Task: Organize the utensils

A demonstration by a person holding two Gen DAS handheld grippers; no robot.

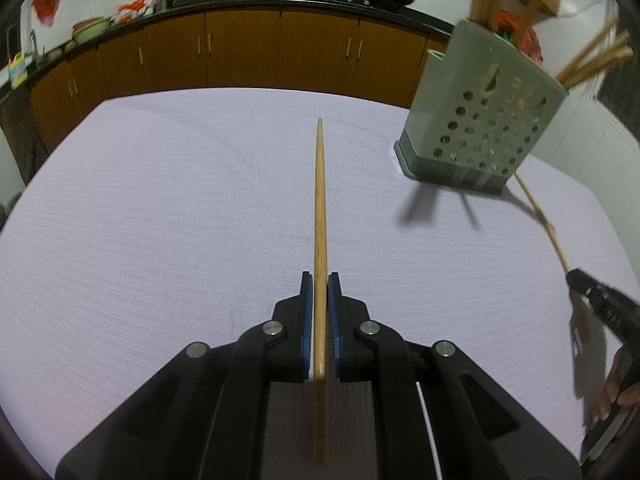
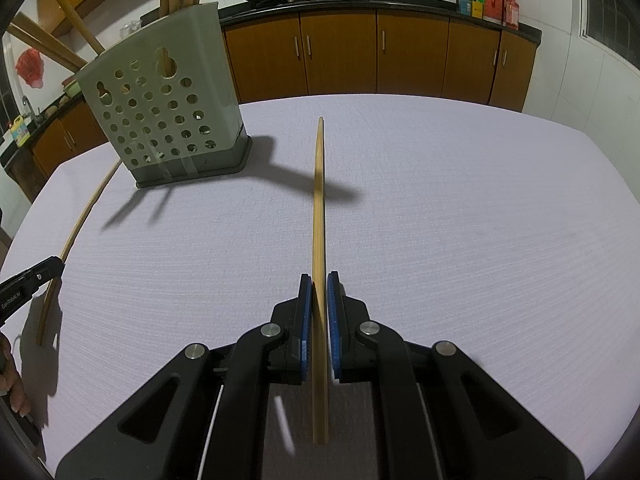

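1. Wooden and pale, a chopstick [image 1: 320,216] ran straight out from the left gripper [image 1: 319,280] in the left wrist view, pinched between the blue pads [image 1: 307,312] with its tip aimed at the far side of the white tablecloth [image 1: 160,220]. The jaws were closed on it, with no gap on either side. The grey perforated utensil holder [image 1: 480,128] stood far right on the table, several sticks already leaning out of its top. At the right edge the other gripper [image 1: 576,280] showed, carrying its own stick toward the holder.

2. The right wrist view gave the mirror of this — the right gripper [image 2: 319,280] was clamped on a second chopstick [image 2: 319,208], which pointed toward the far edge. Here the utensil holder [image 2: 168,116] sat far left, its shadow crossing the cloth under the stick.

3. Judged from this, the step in hand was the carry: both sticks were picked up but neither was in the holder yet. The next move would call for tipping each stick more upright and lowering it into the open top — one hand at a time, so the sticks do not clash or nudge the holder.
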